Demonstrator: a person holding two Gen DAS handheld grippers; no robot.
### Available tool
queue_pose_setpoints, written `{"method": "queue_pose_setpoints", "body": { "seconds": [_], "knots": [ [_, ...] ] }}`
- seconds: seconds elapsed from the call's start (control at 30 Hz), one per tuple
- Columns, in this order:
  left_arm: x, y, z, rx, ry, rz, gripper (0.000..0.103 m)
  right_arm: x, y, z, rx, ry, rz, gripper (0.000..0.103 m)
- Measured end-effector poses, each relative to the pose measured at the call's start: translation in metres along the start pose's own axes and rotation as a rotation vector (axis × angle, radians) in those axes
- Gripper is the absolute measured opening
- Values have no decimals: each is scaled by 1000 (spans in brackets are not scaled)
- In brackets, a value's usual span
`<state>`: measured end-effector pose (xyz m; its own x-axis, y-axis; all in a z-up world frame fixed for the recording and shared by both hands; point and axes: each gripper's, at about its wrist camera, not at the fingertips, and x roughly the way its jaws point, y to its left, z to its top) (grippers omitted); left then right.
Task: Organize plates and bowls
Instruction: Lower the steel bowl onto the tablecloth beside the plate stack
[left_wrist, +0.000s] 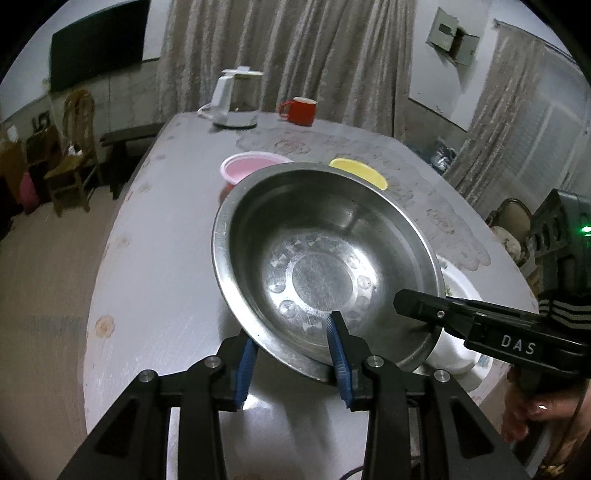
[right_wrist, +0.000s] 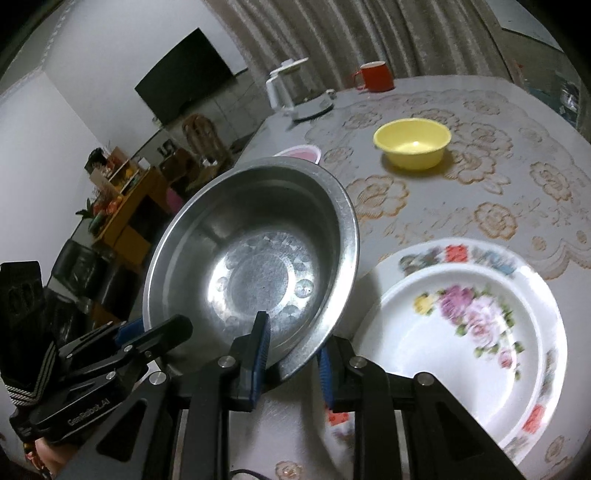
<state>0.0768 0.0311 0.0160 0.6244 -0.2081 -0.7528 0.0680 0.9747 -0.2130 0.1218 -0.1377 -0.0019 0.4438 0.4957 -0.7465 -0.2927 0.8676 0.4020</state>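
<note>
over the near edge of the table (left_wrist: 155, 229), the steel bowl (left_wrist: 325, 258) hung tilted, clear of the tabletop, held by both grippers at its near rim. the left gripper (left_wrist: 291, 354) was clenched on the bowl's wall, one blue pad (left_wrist: 336, 350) inside the bowl and the other outside beneath it. the right gripper (right_wrist: 291, 365) gripped the rim the same way, one pad (right_wrist: 260, 354) inside, one under the outer wall. in the left view the right gripper's black finger reached into the bowl from its right side; in the right view the left gripper sat at the bowl's lower left rim.

just right of the bowl, a white flowered plate (right_wrist: 476, 332) lay on the table, partly tucked under the bowl's edge in the left view. beyond the bowl stood a yellow bowl (right_wrist: 413, 147) on the lace cloth (right_wrist: 491, 206), and a pink bowl (left_wrist: 251, 168) peeked out behind the steel bowl's far rim. far beyond the bowl, at the table's back edge, were a white kettle (left_wrist: 238, 98) and a red mug (left_wrist: 301, 110). curtains (left_wrist: 295, 59) hung behind them.
</note>
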Motion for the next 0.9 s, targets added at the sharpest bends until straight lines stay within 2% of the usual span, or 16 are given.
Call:
{"method": "queue_pose_setpoints", "body": {
  "seconds": [0.37, 0.57, 0.9],
  "knots": [
    [2, 22, -24, -49, 41, 2, 38, 19, 11, -16, -12, 71, 12, 24],
    [8, 34, -33, -65, 68, 38, 39, 31, 24, -25, -45, 113, 14, 27],
    [20, 39, -37, -71, 89, 50, 40, 45, 25, -32, -38, 148, -4, 27]
  ]
}}
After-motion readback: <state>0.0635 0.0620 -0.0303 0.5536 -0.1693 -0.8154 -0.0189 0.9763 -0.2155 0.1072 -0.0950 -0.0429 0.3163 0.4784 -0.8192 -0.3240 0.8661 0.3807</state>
